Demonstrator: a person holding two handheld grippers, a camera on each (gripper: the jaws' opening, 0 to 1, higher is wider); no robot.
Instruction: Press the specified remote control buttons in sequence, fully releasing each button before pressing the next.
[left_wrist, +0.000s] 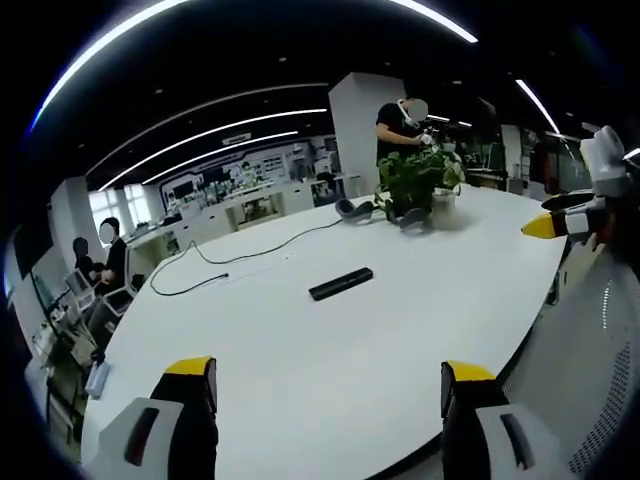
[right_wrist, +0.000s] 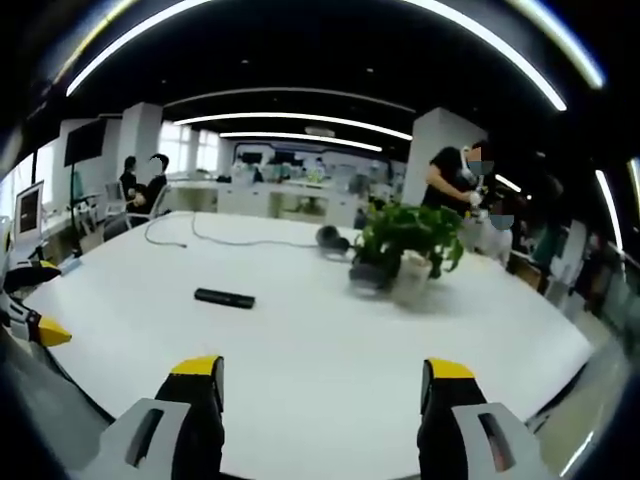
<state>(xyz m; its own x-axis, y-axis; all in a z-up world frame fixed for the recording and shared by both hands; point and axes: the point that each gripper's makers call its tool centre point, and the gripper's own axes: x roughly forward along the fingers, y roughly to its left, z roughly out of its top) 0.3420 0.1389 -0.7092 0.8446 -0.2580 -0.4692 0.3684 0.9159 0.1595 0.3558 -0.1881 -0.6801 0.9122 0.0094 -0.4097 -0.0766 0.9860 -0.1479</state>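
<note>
Remote control (left_wrist: 341, 284) flat mid-table (left_wrist: 300, 380), well apart from both tools. Left gripper (left_wrist: 330, 385), right gripper (right_wrist: 322, 380): jaws wide, empty. Risk: long reach, thin light remote; off-centre tip could skid it or hit neighbouring button.

The remote (left_wrist: 341, 284) lies too far off on the bench (left_wrist: 300, 380) for any buttons to be made out; the plant (right_wrist: 405, 240) looks smeared in the right gripper view, and the right claw (left_wrist: 560, 224) is cut off at the left gripper view's edge
</note>
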